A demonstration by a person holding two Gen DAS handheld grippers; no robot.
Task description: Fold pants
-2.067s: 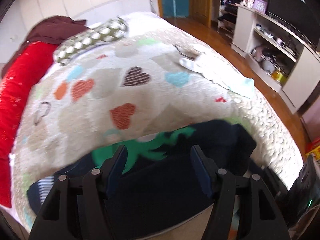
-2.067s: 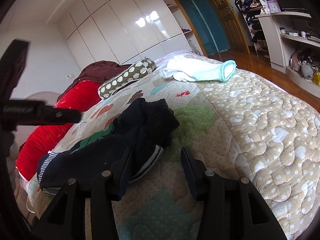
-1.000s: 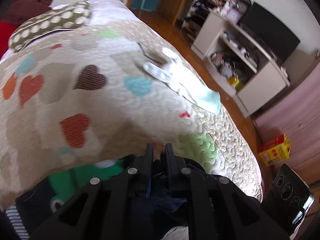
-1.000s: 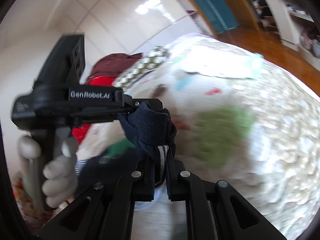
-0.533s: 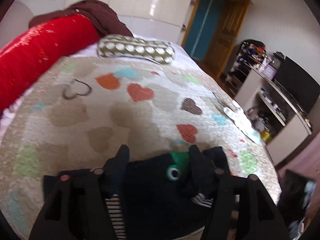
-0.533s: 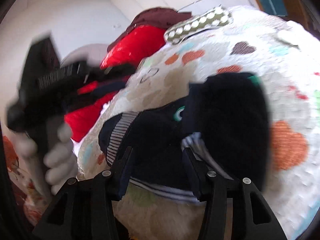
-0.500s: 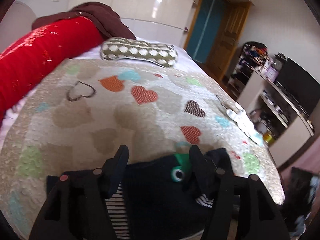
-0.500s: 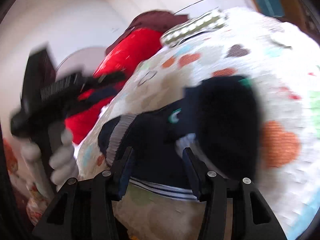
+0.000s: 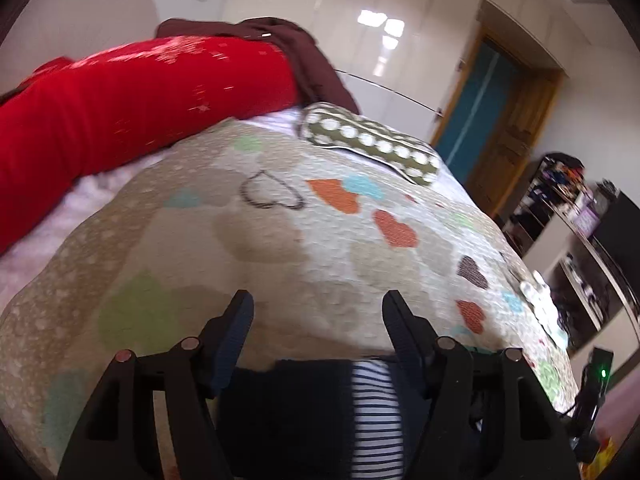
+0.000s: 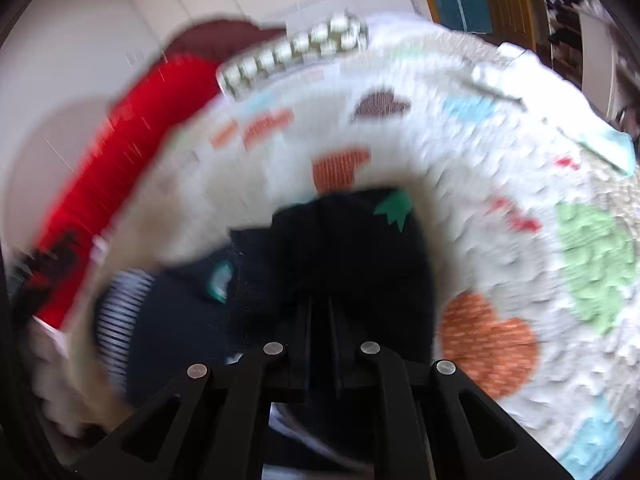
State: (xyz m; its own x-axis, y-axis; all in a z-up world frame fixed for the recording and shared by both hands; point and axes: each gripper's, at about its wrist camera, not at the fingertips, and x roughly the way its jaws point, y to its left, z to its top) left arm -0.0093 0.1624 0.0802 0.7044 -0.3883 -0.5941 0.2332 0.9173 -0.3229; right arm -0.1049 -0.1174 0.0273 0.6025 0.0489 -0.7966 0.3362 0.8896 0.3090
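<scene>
Left gripper (image 9: 318,312): jaws wide, above the pants (image 9: 312,404) at lower centre. Right gripper (image 10: 320,316): jaws clamped on the pants (image 10: 340,248) on the bed (image 10: 500,200).

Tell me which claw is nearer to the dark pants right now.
Right. The right claw is shut on the dark pants. The left claw is open, the striped waistband lying below its fingers, not gripped.

Home bedroom: quilted bed (image 9: 320,248), wardrobe (image 9: 340,20)
</scene>
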